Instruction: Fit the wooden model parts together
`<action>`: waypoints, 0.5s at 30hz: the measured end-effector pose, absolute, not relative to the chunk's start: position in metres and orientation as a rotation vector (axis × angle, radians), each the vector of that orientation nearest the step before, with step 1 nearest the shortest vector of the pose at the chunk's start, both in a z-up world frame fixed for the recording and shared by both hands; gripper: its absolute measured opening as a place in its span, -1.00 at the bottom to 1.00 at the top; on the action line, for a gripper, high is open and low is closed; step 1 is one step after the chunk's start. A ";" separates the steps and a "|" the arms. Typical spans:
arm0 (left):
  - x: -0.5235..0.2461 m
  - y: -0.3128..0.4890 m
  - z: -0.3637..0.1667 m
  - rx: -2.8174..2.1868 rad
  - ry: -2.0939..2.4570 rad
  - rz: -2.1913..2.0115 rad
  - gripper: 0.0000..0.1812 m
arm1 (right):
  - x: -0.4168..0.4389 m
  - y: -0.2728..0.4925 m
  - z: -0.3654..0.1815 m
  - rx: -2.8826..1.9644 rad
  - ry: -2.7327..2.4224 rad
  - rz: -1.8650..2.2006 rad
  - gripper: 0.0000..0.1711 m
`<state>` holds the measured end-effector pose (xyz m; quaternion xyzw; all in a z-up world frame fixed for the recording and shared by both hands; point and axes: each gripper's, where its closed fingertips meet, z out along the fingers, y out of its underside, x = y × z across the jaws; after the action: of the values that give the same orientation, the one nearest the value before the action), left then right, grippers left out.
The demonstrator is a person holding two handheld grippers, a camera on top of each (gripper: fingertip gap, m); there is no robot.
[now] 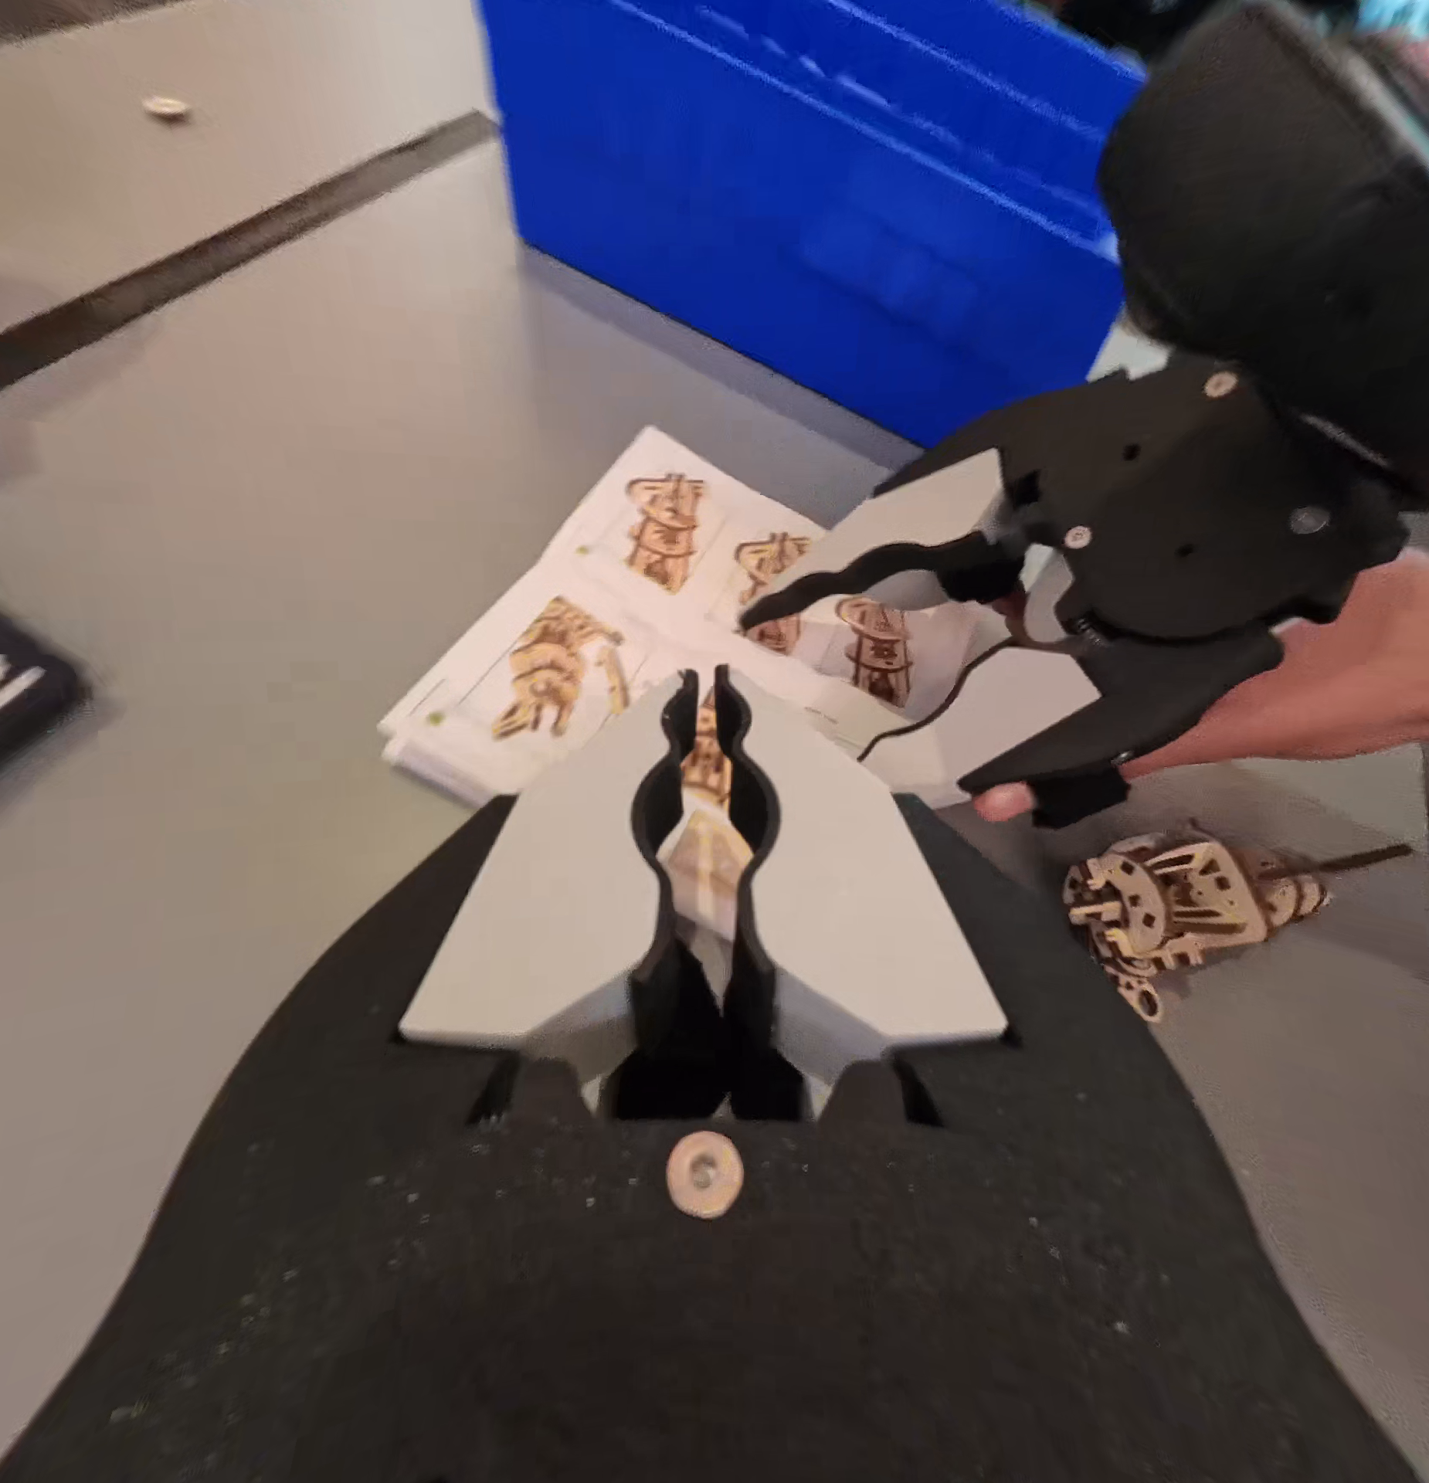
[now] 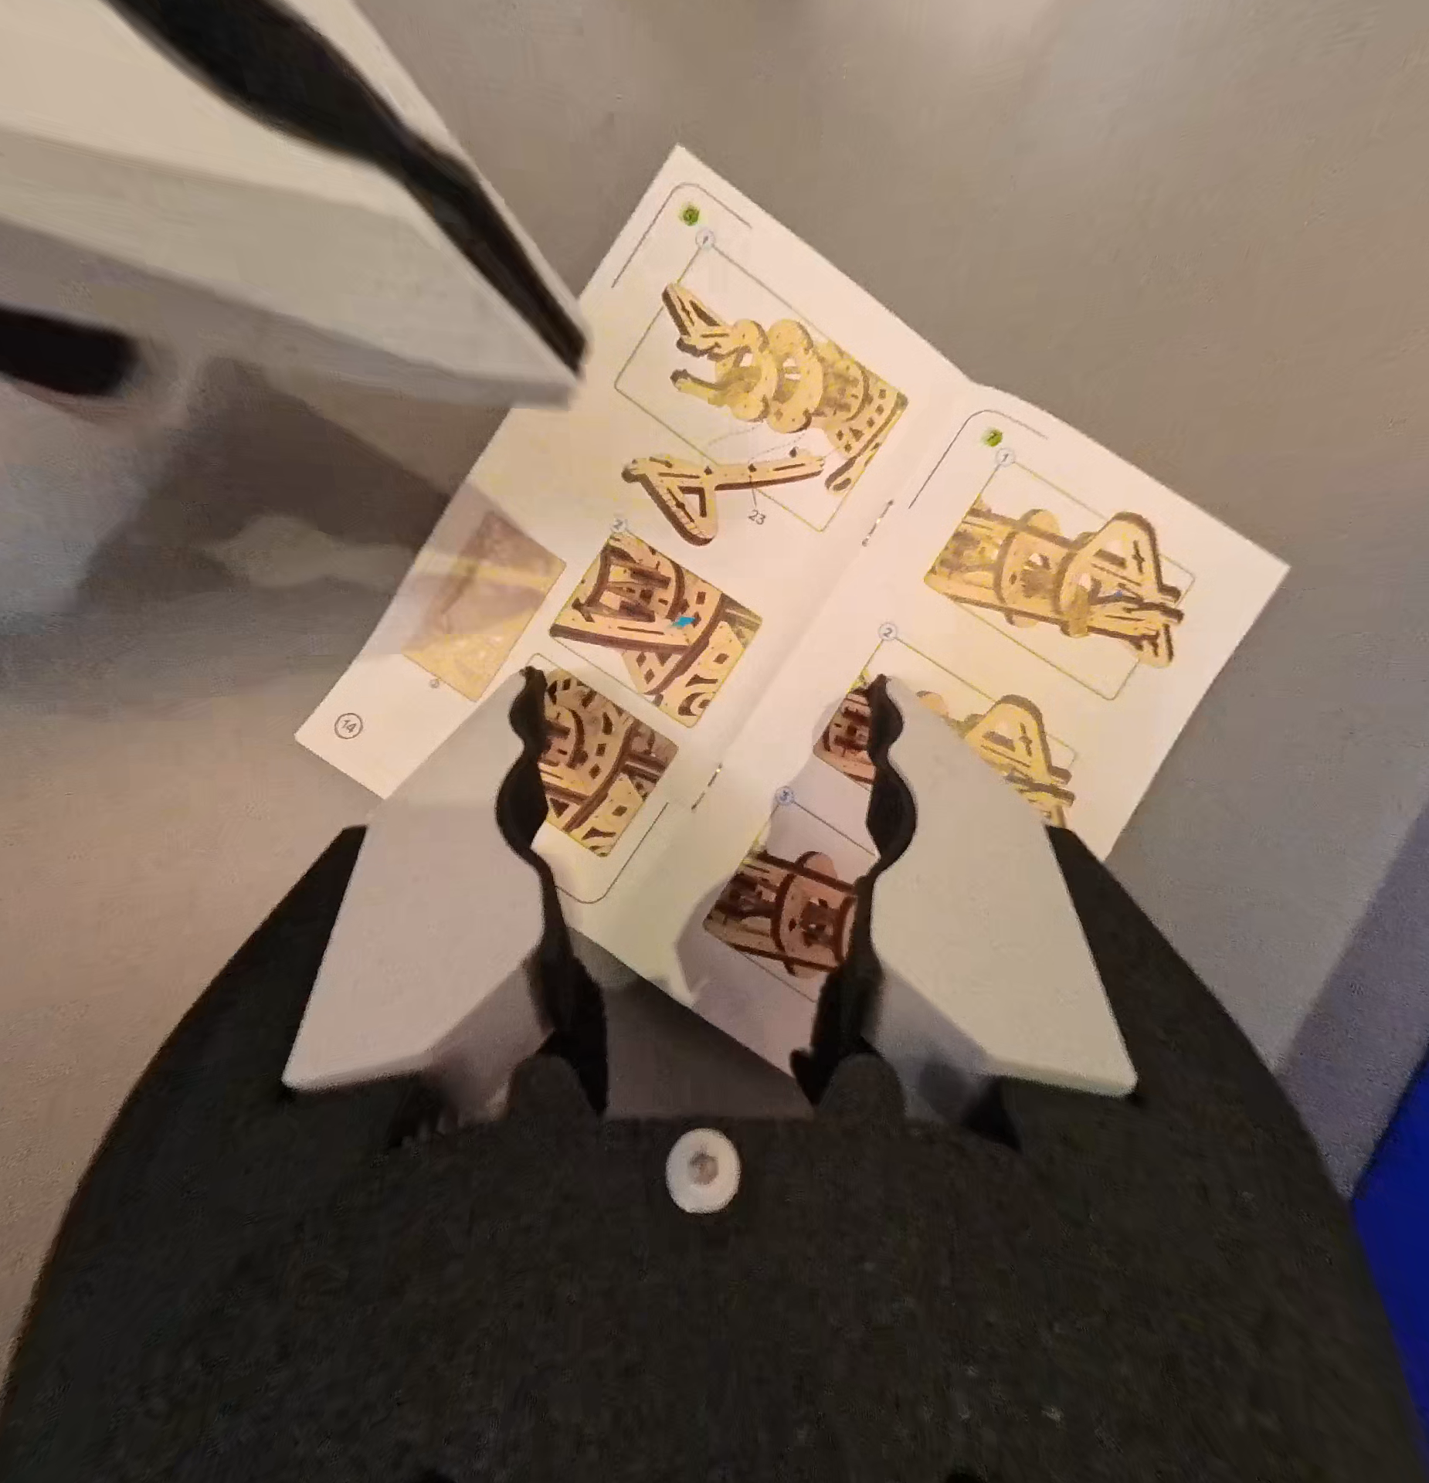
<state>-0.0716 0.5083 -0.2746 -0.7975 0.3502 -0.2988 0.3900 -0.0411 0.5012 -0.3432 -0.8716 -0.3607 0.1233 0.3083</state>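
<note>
My left gripper [image 1: 702, 682] is shut on a small pale wooden part [image 1: 705, 871] held between its jaws, above the near edge of an open instruction booklet [image 1: 583, 610]. My right gripper [image 2: 705, 684] is open and empty, hovering just over the booklet [image 2: 840, 497]; it also shows in the left wrist view [image 1: 856, 698] with a hand holding it. A partly built wooden model [image 1: 1177, 903] lies on its side on the grey table, right of my left gripper. One of the left gripper's fingers [image 2: 422, 241] shows blurred at the top left of the right wrist view.
A blue plastic bin [image 1: 816, 201] stands behind the booklet. A dark flat object [image 1: 13, 706] lies at the left edge. A small washer [image 1: 165, 107] sits far back left, beyond a dark seam [image 1: 214, 249] in the table. The tips of one gripper are about 8 cm away from the tips of the other. Both grippers' tips are roughly 20 cm from the dark flat object [image 1: 13, 706].
</note>
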 end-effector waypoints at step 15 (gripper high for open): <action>-0.081 0.530 -0.341 -2.162 1.038 -0.557 -1.00 | -0.040 0.502 -0.344 -2.190 -0.888 0.366 -0.06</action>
<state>-0.0814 0.5296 -0.3415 -0.8280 0.3973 -0.2133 0.3332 -0.0403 0.5018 -0.3437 -0.8521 -0.3454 0.1424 0.3665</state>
